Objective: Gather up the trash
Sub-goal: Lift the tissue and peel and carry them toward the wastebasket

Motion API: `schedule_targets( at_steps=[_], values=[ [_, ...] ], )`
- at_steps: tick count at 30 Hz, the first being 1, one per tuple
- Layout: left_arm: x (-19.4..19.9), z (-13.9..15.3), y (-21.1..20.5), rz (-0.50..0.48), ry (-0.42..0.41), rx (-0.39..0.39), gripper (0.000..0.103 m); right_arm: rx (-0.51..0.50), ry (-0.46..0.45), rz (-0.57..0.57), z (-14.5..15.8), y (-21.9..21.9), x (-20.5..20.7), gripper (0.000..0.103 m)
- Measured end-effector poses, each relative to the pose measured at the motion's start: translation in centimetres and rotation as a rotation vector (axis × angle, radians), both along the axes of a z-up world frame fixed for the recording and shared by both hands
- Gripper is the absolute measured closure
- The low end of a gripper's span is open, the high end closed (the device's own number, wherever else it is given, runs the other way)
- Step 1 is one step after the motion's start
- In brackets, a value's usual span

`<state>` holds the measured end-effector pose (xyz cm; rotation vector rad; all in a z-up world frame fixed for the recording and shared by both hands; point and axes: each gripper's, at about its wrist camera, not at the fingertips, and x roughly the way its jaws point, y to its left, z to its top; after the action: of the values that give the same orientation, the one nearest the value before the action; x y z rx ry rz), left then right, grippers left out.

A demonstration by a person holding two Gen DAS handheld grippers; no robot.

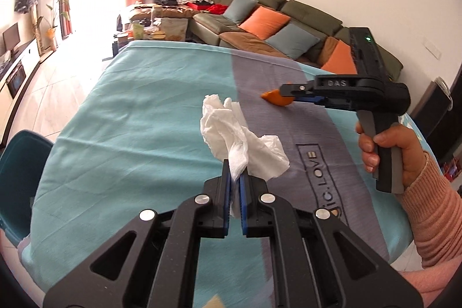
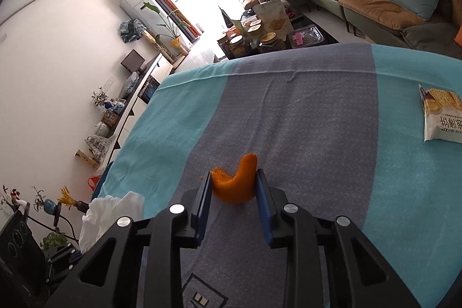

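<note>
Left gripper (image 1: 234,173) is pinching a crumpled tissue (image 1: 239,140); right gripper (image 2: 233,181) is apparently clamping an orange peel (image 2: 235,184) on the striped cloth (image 2: 317,111).

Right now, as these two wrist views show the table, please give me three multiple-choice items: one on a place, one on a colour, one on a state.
1. Where does the cracker packet lie?
A. on the teal part of the cloth
B. on the sofa
C. between the right jaws

2. What colour is the peel?
A. green
B. orange
C. white

3. What does the left gripper hold?
A. nothing
B. the packet
C. a crumpled white tissue

Answers: 1 A, the packet rests flat on teal fabric at the right edge. 2 B, the curled peel between the right gripper jaws is orange. 3 C, the left jaws are shut on the tissue, which sticks up from them.
</note>
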<state>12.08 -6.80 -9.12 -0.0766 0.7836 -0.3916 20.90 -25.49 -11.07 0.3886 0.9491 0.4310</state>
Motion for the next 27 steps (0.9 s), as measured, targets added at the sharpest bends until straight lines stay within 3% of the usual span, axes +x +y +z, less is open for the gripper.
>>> schedule_targets(
  at_steps=[17, 27],
  values=[
    [-0.3, -0.3, 2.4, 0.066, -0.033, 0.038, 0.097, 0.034, -0.150, 0.091, 3.3, 3.4, -6.4, 0.080],
    [-1.6, 0.6, 3.3, 0.093, -0.050, 0.046, 0.097, 0.061, -0.165, 0.129, 3.4, 4.8, -8.7, 0.080]
  ],
)
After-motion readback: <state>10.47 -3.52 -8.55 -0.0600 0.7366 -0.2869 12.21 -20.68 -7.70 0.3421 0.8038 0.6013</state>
